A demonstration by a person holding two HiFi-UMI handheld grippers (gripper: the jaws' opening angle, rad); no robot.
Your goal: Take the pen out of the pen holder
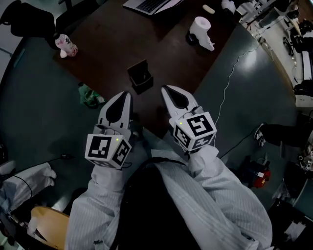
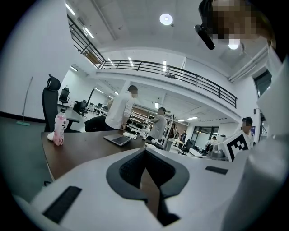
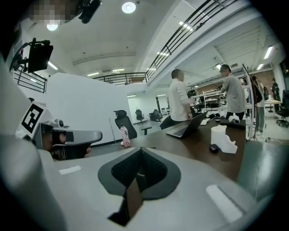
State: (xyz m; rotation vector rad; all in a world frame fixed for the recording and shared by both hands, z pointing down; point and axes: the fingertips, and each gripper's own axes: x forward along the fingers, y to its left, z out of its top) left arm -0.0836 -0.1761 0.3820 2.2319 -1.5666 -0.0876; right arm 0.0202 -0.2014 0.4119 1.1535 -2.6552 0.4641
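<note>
The black pen holder stands on the dark brown table, near its front edge. I cannot make out a pen in it. My left gripper hovers just short of the holder on its left, jaws together with nothing between them. My right gripper hangs level with it on the holder's right, also shut and empty. In the left gripper view the jaws meet at the tip and hide the holder. The right gripper view shows the same closed jaws.
On the table are a pink bottle at the far left, a laptop at the back and a white object to the right. A green thing lies by the table's left edge. Two people stand behind the table.
</note>
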